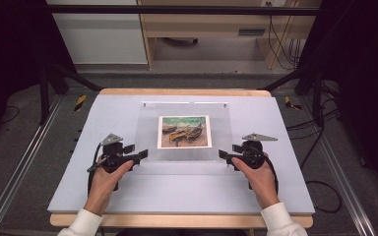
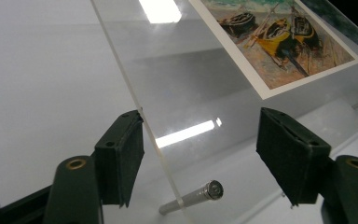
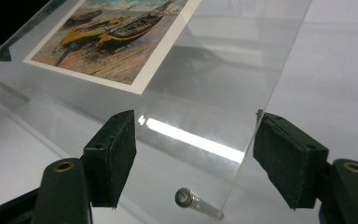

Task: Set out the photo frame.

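— Frame (image 1: 184,132): where was it seen?
— It was laid flat on the grey mat (image 1: 128,191), mid-table, with a boat print (image 1: 184,131) held in its clear panel.

— How were the tongs set?
— The left gripper (image 1: 139,156) was placed at its near left edge, the right gripper (image 1: 224,156) at its near right edge. Both were seen open; the panel's edge lay between the jaws, unpressed.

— Anything else?
— A metal standoff (image 2: 193,197) was seen under each near corner.
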A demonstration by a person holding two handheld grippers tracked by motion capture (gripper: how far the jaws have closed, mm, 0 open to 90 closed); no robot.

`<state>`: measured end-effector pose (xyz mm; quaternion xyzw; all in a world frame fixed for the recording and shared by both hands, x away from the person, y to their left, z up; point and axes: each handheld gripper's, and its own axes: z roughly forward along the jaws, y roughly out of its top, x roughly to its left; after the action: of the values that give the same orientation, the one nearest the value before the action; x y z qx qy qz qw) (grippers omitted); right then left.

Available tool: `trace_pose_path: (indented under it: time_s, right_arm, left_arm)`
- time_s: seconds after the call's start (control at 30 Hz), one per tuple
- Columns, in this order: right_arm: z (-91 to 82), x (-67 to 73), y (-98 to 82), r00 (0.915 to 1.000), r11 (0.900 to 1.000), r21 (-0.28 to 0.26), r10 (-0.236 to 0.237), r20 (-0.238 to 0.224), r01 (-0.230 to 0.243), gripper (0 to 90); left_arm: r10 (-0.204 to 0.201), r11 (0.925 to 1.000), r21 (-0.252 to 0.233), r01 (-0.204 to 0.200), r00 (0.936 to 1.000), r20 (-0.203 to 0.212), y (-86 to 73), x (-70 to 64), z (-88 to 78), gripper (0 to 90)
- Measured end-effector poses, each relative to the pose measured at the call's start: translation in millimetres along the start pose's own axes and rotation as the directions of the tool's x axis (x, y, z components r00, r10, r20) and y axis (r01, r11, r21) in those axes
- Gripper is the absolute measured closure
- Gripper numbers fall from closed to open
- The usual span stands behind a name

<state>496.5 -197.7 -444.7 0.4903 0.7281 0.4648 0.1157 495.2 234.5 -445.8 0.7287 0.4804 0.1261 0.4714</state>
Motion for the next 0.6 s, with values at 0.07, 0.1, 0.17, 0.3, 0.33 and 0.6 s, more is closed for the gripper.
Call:
trace_pose_path:
  time_s: [0.07,0.1,0.17,0.3,0.33,0.6]
  right_arm:
    - [-1.3,1.2,-0.7,1.0,1.0,0.0,-0.007,0.004,0.007,32.9]
    - [-4.8,3.1,-2.4,0.9998,1.0,-0.005,-0.017,0.011,0.017,35.6]
    - [-7.5,4.9,-4.2,0.9996,1.0,-0.01,-0.02,0.017,0.021,37.4]
    - [-12.8,7.2,-8.3,0.9988,0.999,-0.018,-0.043,0.026,0.043,40.8]
    - [-12.8,7.2,-8.3,0.9988,0.999,-0.018,-0.043,0.026,0.043,40.8]
    - [-18.3,10.6,-11.7,0.9976,0.998,-0.021,-0.059,0.036,0.059,44.9]
  left_arm:
    - [-0.001,1.0,-0.01,0.001,1.0,-0.006,-2.0,-1.1,-3.1,36.5]
    - [-0.002,0.9999,-0.016,0.002,1.0,-0.008,-3.3,-1.7,-5.2,38.4]
    - [0.007,0.9998,-0.017,-0.007,0.9998,-0.017,-4.6,-3.5,-8.7,39.9]
    - [0.006,0.9997,-0.024,-0.007,0.9996,-0.028,-6.7,-6.2,-11.9,42.9]
    - [0.006,0.9997,-0.024,-0.007,0.9996,-0.028,-6.7,-6.2,-11.9,43.3]
    - [-0.001,0.9992,-0.04,-0.001,0.9991,-0.042,-12.0,-9.6,-18.4,48.1]
